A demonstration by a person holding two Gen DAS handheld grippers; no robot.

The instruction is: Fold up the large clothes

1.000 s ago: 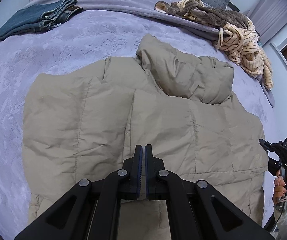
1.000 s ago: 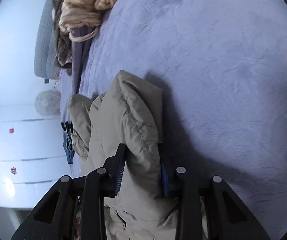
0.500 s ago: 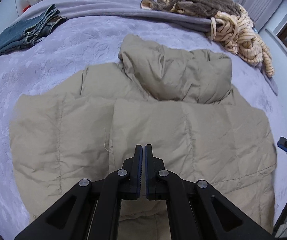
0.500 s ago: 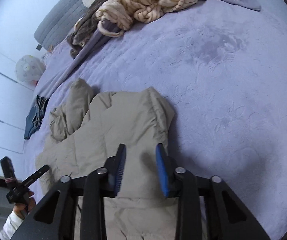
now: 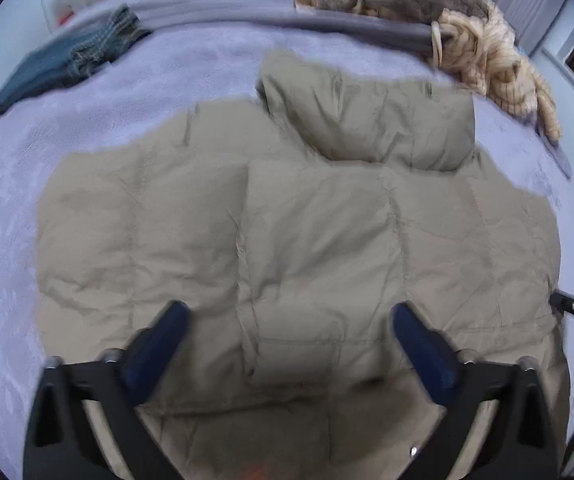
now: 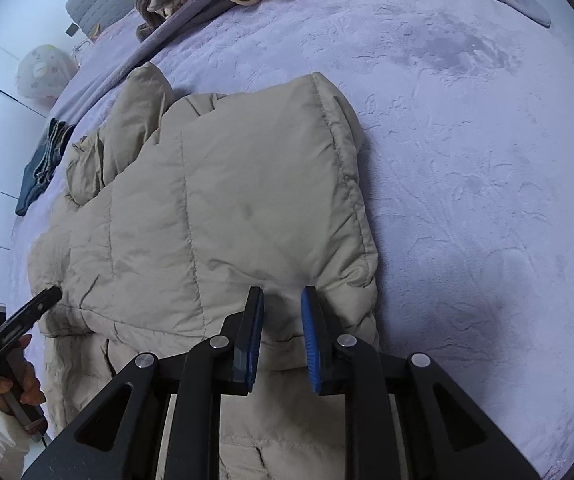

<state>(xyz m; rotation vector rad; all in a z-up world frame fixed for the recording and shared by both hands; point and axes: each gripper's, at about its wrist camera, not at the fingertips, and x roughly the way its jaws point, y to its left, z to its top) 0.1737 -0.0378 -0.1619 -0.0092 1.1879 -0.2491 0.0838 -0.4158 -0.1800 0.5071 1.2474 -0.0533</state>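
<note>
Beige puffer jacket (image 5: pixel 307 240) lies flat; left gripper (image 5: pixel 287 320) just spread wide, right gripper (image 6: pixel 282 300) narrowed, grasping nothing.

No legible text or labels.

One beige puffer jacket (image 5: pixel 327 240) spread under both claws. One folded pair of jeans (image 5: pixel 63 68) far ahead-left of left claw. One heap of striped and brown garments (image 5: pixel 483 52) far ahead-right; count within heap unclear. Two grippers: left gripper (image 5: pixel 287 344), right gripper (image 6: pixel 281 336). One purple bedspread (image 6: pixel 487 160).
</note>
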